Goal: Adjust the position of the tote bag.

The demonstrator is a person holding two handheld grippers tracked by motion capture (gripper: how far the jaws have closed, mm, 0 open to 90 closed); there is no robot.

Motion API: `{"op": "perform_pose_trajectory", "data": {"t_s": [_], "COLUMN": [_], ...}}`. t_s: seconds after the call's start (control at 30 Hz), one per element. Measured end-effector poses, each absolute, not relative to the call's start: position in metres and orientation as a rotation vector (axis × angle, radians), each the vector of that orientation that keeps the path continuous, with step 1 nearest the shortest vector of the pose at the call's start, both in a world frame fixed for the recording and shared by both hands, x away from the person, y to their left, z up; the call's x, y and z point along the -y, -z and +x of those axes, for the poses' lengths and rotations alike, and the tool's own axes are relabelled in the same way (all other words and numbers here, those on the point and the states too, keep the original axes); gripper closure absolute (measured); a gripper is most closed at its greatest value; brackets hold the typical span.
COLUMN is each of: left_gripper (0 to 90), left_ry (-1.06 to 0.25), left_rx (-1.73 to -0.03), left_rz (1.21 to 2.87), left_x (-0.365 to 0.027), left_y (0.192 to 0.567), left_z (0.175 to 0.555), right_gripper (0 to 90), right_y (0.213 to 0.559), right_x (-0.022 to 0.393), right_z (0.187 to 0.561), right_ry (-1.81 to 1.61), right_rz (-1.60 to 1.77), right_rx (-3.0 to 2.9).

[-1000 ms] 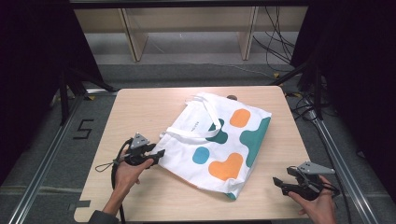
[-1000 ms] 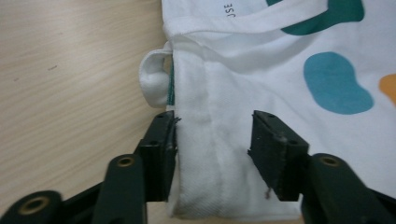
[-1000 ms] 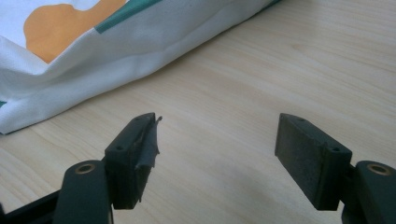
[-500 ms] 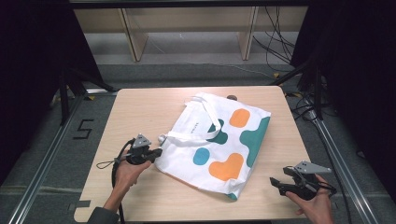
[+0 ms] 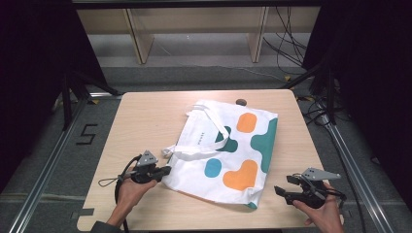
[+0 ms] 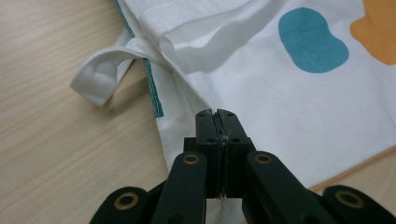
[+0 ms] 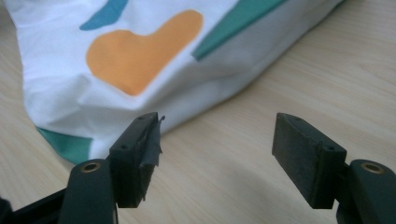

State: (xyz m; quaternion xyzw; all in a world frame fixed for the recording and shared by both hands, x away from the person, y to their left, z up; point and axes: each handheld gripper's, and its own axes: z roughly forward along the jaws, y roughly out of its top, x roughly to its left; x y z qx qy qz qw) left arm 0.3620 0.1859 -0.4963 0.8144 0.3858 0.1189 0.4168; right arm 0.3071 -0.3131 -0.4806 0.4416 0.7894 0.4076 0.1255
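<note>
A: Tote bag [image 5: 228, 150] lies flat near the middle of the wooden table [image 5: 141, 116], mouth end toward the far edge. White woven cloth, rounded orange, teal and blue blotches, teal trim along one seam.

B: Handles?

A: One strap [image 5: 214, 119] loops across the bag's upper face; a second strap loop [image 6: 100, 77] sticks out past the bag's left edge, flat webbing folded back on itself.

B: Left gripper [image 5: 165, 171]?

A: At the bag's near-left corner. Its fingers [image 6: 205, 128] have just closed and are pressed together over the cloth edge; a thin fold of white fabric seems pinched between them.

B: Right gripper [image 5: 284, 185]?

A: Just off the bag's near-right corner, clear of the cloth. Fingers [image 7: 140, 154] spread wide, bare wood between them; one pad carries a scrap of frayed dark tape.

B: Anything in the way?

A: A small dark round spot [image 5: 240, 102] on the table beyond the bag's far edge. Cables [image 5: 291, 48] and wooden shelf legs [image 5: 138, 41] on the floor behind the bag.
</note>
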Motion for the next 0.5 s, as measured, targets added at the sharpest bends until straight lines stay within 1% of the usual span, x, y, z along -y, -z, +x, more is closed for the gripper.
{"op": "perform_pose_trajectory", "data": {"t_s": [0.03,0.13,0.17,0.33,0.37,0.47,0.5], "left_gripper": [88.1,88.1,88.1,87.9,87.8,87.7,87.6], "left_ry": [-0.310,-0.267,-0.270,-0.252,-0.261,-0.240,-0.236], "left_rx": [-0.963,-0.935,-0.931,-0.907,-0.891,-0.908,-0.905], "left_rz": [2.052,2.055,2.059,2.074,2.098,2.057,2.073], "left_x": [-0.185,-0.181,-0.181,-0.175,-0.176,-0.172,-0.172], "left_y": [0.497,0.499,0.499,0.500,0.500,0.501,0.501], "left_z": [0.360,0.350,0.348,0.340,0.340,0.337,0.337], "right_gripper": [33.3,33.4,33.4,33.3,34.9,41.2,43.1], "right_y": [0.478,0.477,0.477,0.478,0.478,0.481,0.481], "right_x": [0.307,0.304,0.304,0.298,0.300,0.299,0.295], "right_z": [0.305,0.305,0.305,0.311,0.316,0.327,0.326], "right_ry": [-1.214,-1.232,-1.232,-1.285,-1.272,-1.230,-1.211], "right_rz": [1.288,1.260,1.260,1.343,1.319,1.312,1.388], "right_rx": [-2.313,-2.352,-2.352,-2.318,-2.319,-2.302,-2.299]}}
